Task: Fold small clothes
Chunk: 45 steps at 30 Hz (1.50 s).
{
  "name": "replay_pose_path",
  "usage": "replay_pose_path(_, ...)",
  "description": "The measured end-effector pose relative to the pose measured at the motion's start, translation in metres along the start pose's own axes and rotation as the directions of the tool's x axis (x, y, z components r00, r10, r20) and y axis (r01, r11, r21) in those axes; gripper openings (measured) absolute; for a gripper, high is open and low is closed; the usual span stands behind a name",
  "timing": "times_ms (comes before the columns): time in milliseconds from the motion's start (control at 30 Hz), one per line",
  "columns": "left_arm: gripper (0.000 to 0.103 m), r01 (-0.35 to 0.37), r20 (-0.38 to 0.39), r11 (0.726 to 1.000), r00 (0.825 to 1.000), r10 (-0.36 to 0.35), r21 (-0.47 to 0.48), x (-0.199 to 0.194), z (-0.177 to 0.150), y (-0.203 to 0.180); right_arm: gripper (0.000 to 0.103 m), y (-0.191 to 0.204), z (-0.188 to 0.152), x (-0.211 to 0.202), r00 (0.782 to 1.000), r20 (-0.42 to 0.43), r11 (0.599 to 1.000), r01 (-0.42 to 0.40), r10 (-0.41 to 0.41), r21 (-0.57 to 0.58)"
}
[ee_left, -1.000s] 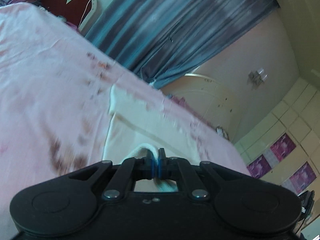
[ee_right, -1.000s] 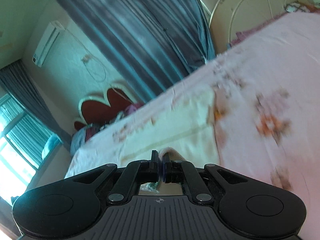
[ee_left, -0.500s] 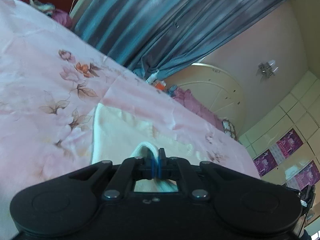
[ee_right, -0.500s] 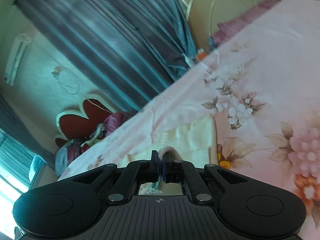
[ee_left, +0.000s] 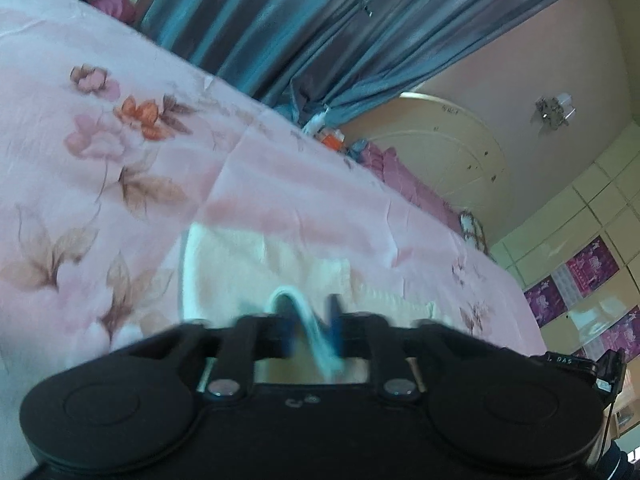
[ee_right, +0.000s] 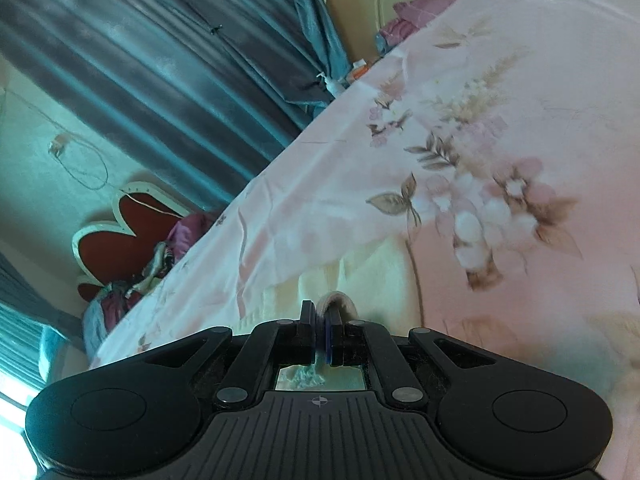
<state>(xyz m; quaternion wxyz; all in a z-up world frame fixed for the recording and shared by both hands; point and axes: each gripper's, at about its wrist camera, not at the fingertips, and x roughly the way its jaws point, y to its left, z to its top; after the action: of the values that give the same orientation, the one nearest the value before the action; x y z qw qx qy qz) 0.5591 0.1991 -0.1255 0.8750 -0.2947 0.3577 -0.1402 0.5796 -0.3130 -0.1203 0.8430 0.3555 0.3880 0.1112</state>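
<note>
A small cream garment [ee_left: 256,264] lies on the pink floral bedsheet [ee_left: 100,152]. In the left wrist view my left gripper [ee_left: 310,318] has its blue fingers apart, blurred by motion, with a fold of the garment's edge loose between them. In the right wrist view my right gripper [ee_right: 320,324] is shut on a fold of the cream garment [ee_right: 372,272], low over the bedsheet [ee_right: 500,120].
Blue-grey curtains [ee_left: 320,28] hang behind the bed. A red heart-shaped headboard [ee_right: 124,232] with bundled clothes stands at one end, a cream arched footboard [ee_left: 452,152] at the other. Small bottles [ee_right: 352,72] sit past the bed's far edge.
Both grippers have moved forward and lower over the bed with the garment's edge. The left gripper's fingers have opened; the right stays shut.
</note>
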Motion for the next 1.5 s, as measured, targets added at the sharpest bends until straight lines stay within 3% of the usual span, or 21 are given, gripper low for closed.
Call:
replay_pose_path(67,0.042,0.000,0.041,1.000,0.999,0.000,0.009,-0.003,0.003,0.001,0.054,0.004,0.000,-0.003,0.999,0.046,0.999,0.002,0.000,-0.038)
replay_pose_path(133,0.055,-0.009,0.068,1.000,0.998,0.007,0.025,-0.007,0.007,0.002,0.059,0.006,0.000,-0.008,0.997,0.077,0.998,0.008,-0.003,-0.066)
replay_pose_path(300,0.050,-0.057,0.021,0.987,0.998,0.055,0.147,-0.003,0.011,-0.003,0.058,0.011,0.001,0.001,0.999,0.036,0.986,0.032,-0.027,-0.162)
replay_pose_path(400,0.042,-0.077,-0.042,0.973,0.995,0.088,0.216,0.010,0.011,-0.007,0.050,0.018,-0.003,0.014,0.998,-0.004,0.967,0.065,-0.068,-0.247)
replay_pose_path(467,0.034,-0.098,-0.086,0.962,0.989,0.124,0.256,0.022,0.010,-0.010,0.038,0.023,-0.008,0.028,0.991,-0.037,0.945,0.112,-0.129,-0.308)
replay_pose_path(600,0.018,-0.121,-0.111,0.938,0.980,0.164,0.326,0.034,0.006,-0.013,0.033,0.028,-0.020,0.045,0.977,-0.056,0.894,0.166,-0.208,-0.416)
replay_pose_path(667,0.002,-0.120,-0.110,0.928,0.980,0.168,0.354,0.037,0.005,-0.017,0.004,0.031,-0.024,0.047,0.976,-0.056,0.875,0.164,-0.212,-0.456)
replay_pose_path(767,0.002,-0.129,-0.017,0.923,0.989,0.145,0.361,0.027,0.002,-0.022,0.002,0.034,-0.026,0.041,0.977,-0.011,0.858,0.180,-0.211,-0.482)
replay_pose_path(933,0.002,-0.140,0.096,0.939,0.989,0.115,0.315,0.013,0.000,-0.020,0.002,0.033,-0.022,0.022,0.976,0.108,0.862,0.217,-0.188,-0.458)
replay_pose_path(1033,0.002,-0.161,0.071,0.933,0.987,0.146,0.322,0.022,0.003,-0.022,0.002,0.031,-0.020,0.026,0.973,0.113,0.862,0.229,-0.200,-0.453)
replay_pose_path(1200,0.003,-0.191,-0.006,0.934,0.979,0.202,0.300,0.037,-0.002,-0.013,0.002,0.019,-0.020,0.049,0.965,0.051,0.870,0.254,-0.257,-0.422)
replay_pose_path(1267,0.006,-0.192,-0.017,0.936,0.978,0.206,0.296,0.037,-0.001,-0.012,0.002,0.019,-0.019,0.047,0.964,0.066,0.870,0.262,-0.259,-0.418)
replay_pose_path(1300,0.013,-0.200,-0.011,0.937,0.977,0.212,0.287,0.035,0.001,-0.011,0.002,0.020,-0.019,0.044,0.962,0.079,0.868,0.270,-0.261,-0.416)
replay_pose_path(1333,0.027,-0.226,0.017,0.933,0.973,0.230,0.281,0.029,0.003,-0.013,0.005,0.024,-0.018,0.037,0.953,0.118,0.860,0.303,-0.279,-0.410)
replay_pose_path(1367,0.033,-0.263,0.068,0.917,0.965,0.254,0.301,0.021,0.003,-0.019,0.019,0.029,-0.018,0.029,0.947,0.158,0.854,0.320,-0.279,-0.410)
replay_pose_path(1400,0.047,-0.280,0.126,0.898,0.960,0.251,0.340,0.013,0.002,-0.028,0.028,0.036,-0.020,0.022,0.953,0.178,0.858,0.298,-0.244,-0.418)
replay_pose_path(1433,0.055,-0.269,0.149,0.890,0.962,0.229,0.367,0.010,0.001,-0.038,0.032,0.043,-0.022,0.021,0.966,0.159,0.865,0.252,-0.202,-0.435)
replay_pose_path(1500,0.062,-0.208,0.100,0.884,0.978,0.183,0.419,0.024,-0.001,-0.057,0.032,0.065,-0.034,0.038,0.979,0.080,0.839,0.203,-0.189,-0.505)
